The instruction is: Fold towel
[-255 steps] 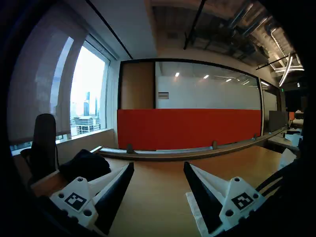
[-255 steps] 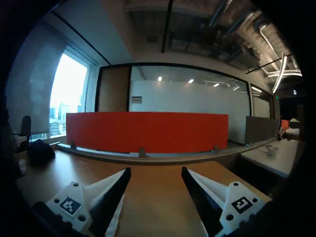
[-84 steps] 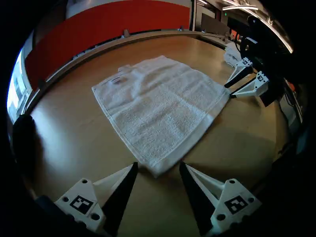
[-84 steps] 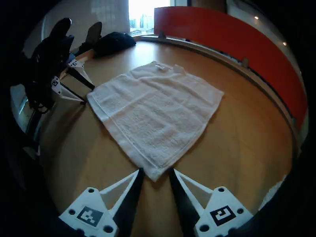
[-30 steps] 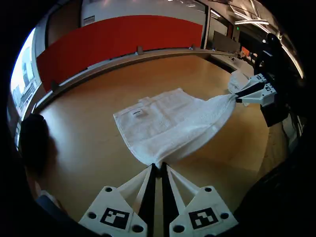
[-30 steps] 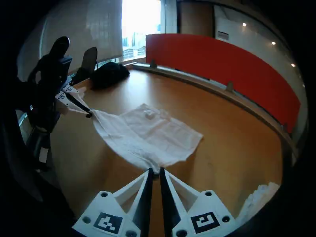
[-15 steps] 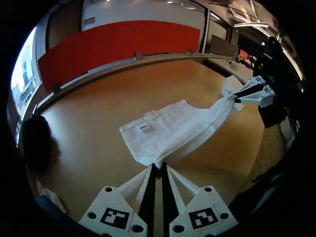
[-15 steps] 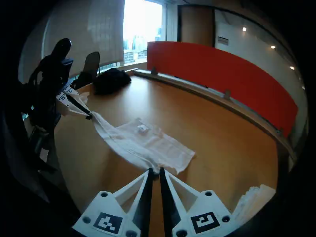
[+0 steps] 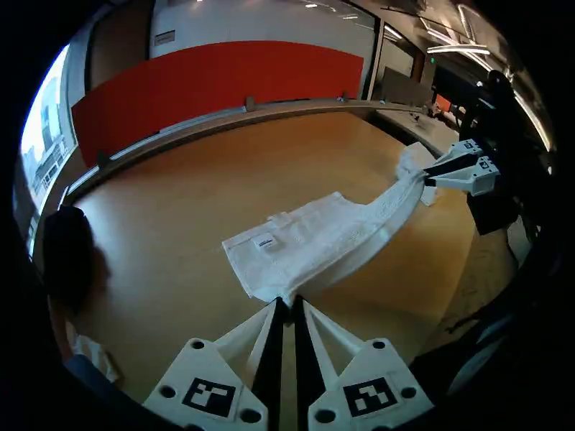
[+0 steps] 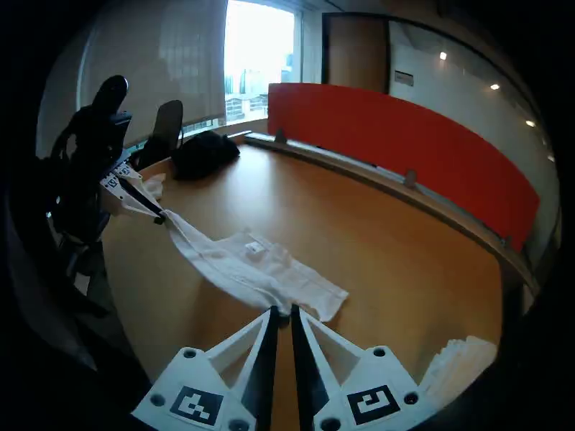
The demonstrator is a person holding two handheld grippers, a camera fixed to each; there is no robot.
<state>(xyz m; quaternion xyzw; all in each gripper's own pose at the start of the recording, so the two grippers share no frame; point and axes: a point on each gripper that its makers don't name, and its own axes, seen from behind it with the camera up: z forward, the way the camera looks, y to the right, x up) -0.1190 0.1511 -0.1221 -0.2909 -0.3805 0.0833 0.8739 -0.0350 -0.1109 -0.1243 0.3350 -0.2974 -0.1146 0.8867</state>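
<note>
White towel [image 9: 316,241], seemingly pinched, spans left gripper [image 9: 286,302] to right gripper [image 10: 282,310].

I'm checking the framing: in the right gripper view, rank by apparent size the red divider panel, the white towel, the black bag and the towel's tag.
1. long red divider panel
2. white terry towel
3. black soft bag, farther off, so its true size is unsure
4. small white tag on the towel

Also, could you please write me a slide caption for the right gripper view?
Right gripper and left gripper each pinch a corner of the white towel, one edge raised above the wooden table.
</note>
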